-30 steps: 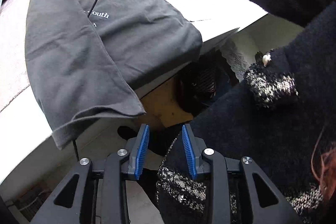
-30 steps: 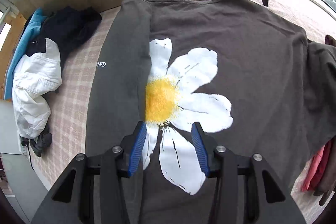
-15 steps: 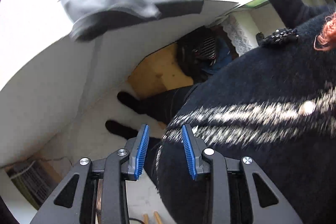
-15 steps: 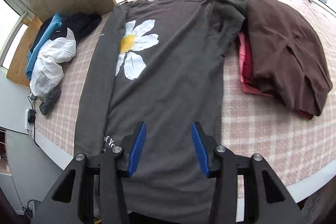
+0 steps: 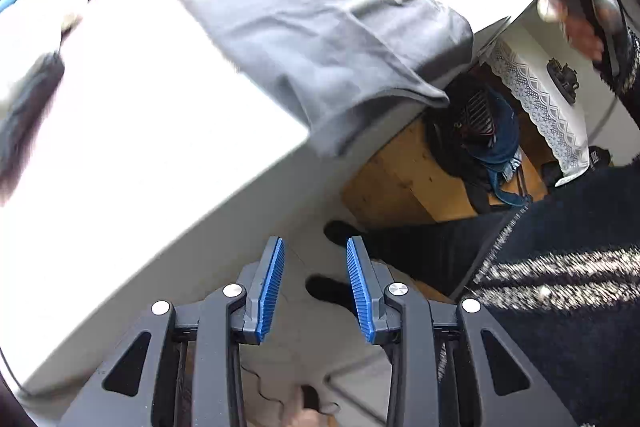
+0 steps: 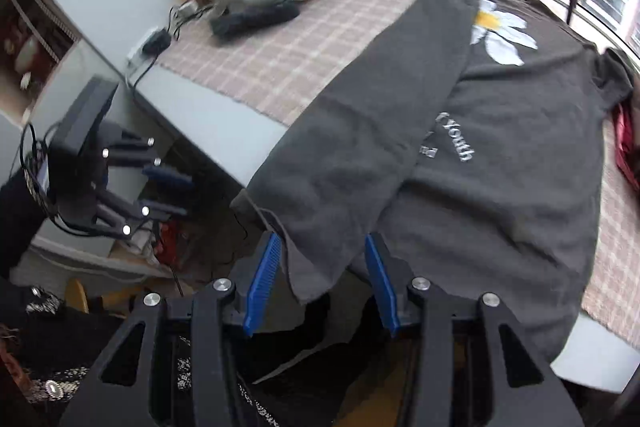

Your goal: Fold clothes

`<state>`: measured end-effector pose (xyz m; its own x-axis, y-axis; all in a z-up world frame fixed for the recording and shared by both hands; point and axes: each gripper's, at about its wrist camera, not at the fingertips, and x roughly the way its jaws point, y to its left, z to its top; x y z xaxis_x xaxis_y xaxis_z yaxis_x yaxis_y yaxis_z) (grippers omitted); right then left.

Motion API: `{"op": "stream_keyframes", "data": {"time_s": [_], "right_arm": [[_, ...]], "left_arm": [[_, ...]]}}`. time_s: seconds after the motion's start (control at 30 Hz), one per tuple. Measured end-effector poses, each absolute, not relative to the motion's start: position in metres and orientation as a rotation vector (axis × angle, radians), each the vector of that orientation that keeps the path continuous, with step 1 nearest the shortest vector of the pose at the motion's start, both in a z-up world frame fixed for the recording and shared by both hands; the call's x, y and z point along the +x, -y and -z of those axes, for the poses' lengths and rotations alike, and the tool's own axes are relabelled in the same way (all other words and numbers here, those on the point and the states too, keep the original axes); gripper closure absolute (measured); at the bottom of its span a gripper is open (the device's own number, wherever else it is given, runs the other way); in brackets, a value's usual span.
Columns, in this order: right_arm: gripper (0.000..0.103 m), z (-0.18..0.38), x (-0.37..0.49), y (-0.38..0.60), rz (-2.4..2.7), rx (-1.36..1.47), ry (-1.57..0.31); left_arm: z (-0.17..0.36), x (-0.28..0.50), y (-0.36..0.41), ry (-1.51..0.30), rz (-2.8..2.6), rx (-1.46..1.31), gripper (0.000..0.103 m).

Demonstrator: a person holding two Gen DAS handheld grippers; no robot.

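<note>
Both grippers' jaws spread and empty, right gripper (image 6: 320, 279) nosing at the grey T-shirt (image 6: 500, 167), whose hem overhangs the surface (image 6: 208, 115) edge and could slide off.

Black grippers, ribbed blue fingers (image 5: 271, 289), silver screws
</note>
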<state>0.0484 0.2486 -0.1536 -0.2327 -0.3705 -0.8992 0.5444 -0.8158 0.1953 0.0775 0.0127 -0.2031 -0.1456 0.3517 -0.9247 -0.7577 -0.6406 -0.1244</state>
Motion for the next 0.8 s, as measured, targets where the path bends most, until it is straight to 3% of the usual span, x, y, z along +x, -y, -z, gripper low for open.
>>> {"op": "stream_keyframes", "data": {"time_s": [0.27,0.3,0.33,0.8], "right_arm": [[0.061,0.201,0.062,-0.153,1.868,1.408,-0.696],[0.077,0.196,0.061,-0.154,1.868,1.399,-0.719],[0.101,0.191,0.060,-0.155,1.868,1.390,-0.741],[0.100,0.125,0.044,-0.166,1.898,1.255,-1.004]], "left_arm": [[0.205,0.056,-0.036,-0.560,-1.825,-1.304,0.071],[0.205,0.055,-0.036,-0.549,-1.820,-1.305,0.071],[0.204,0.054,-0.036,-0.541,-1.818,-1.296,0.071],[0.196,0.041,-0.078,-0.460,-1.776,-1.143,0.071]]}}
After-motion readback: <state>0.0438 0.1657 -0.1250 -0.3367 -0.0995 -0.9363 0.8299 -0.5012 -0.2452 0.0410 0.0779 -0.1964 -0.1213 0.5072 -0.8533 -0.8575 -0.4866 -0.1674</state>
